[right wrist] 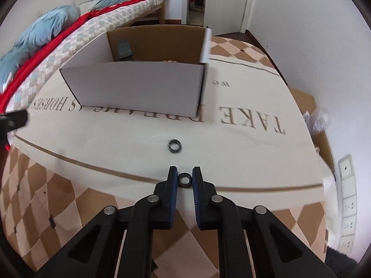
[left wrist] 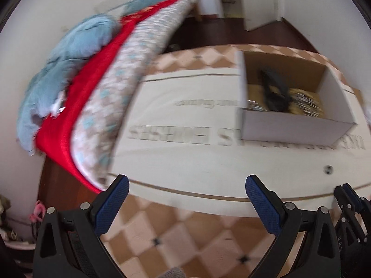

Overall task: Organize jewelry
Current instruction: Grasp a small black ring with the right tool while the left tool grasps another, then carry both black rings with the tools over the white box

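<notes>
While gripped, ring [right wrist: 184, 178] between right claw [right wrist: 185, 178] fingers.

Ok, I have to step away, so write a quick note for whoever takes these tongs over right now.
Right tongs: closed on a dark ring, low over the printed mat.
Left tongs: open and empty, further left above the same mat.
A second dark ring lies loose on the mat, ahead of the right tongs.
The open cardboard box sits beyond it and already holds gold-coloured pieces and a dark item; the blur hides details.
Done: some jewelry boxed.
Left: carry the held ring to the box, then fetch the loose one.
</notes>
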Demonstrator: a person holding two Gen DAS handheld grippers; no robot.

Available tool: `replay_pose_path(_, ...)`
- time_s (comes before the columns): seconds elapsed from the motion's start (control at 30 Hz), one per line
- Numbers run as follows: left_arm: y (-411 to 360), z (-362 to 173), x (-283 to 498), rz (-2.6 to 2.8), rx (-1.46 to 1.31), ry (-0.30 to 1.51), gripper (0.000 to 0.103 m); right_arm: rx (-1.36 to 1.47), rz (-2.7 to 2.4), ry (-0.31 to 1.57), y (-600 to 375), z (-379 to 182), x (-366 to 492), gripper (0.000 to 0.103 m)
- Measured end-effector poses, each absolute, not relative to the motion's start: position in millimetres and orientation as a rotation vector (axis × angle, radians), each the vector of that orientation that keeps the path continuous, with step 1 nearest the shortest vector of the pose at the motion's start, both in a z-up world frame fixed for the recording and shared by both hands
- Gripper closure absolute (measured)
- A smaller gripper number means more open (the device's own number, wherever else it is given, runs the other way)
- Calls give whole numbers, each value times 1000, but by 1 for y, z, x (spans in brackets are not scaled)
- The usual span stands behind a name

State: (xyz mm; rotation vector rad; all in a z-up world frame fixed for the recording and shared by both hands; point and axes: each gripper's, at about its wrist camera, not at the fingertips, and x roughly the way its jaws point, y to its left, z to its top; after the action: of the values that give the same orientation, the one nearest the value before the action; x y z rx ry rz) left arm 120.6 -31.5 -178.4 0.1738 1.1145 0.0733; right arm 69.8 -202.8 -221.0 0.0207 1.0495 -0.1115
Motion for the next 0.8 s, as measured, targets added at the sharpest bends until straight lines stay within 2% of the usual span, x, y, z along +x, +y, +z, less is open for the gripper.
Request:
replay_pose_path(0.17, -88, -194, 125, -106, 162, 1195, 1, 153, -194, 1021, -256, -202, 59, 90)
replay_pose_path(0.4, -157, -215, 127, -278, 218, 1239, 4, 174, -245, 1013, -291, -198, 58, 90)
replay_pose_path(0.47, -165, -215, 127, -299, 223, 1240, 14, 190, -254, 1012, -298, -199, 57, 90)
replay_pose_path(0.6, -177, -218, 130, -324, 224, 1244, 27, 220, -270, 1018, -309, -206, 57, 90)
replay_pose_path(0.67, -181, -221, 132, -338, 235, 1247, 39, 231, -277, 1022, -313, -209, 57, 90)
replay_pose_path(0.7, -184, -220, 133, -344, 233, 1244, 42, 236, -280, 1023, -314, -209, 57, 90)
replay_pose_path(0.8, -190, -219, 135, -362, 236, 1233, 57, 245, -285, 1022, -316, -211, 58, 90)
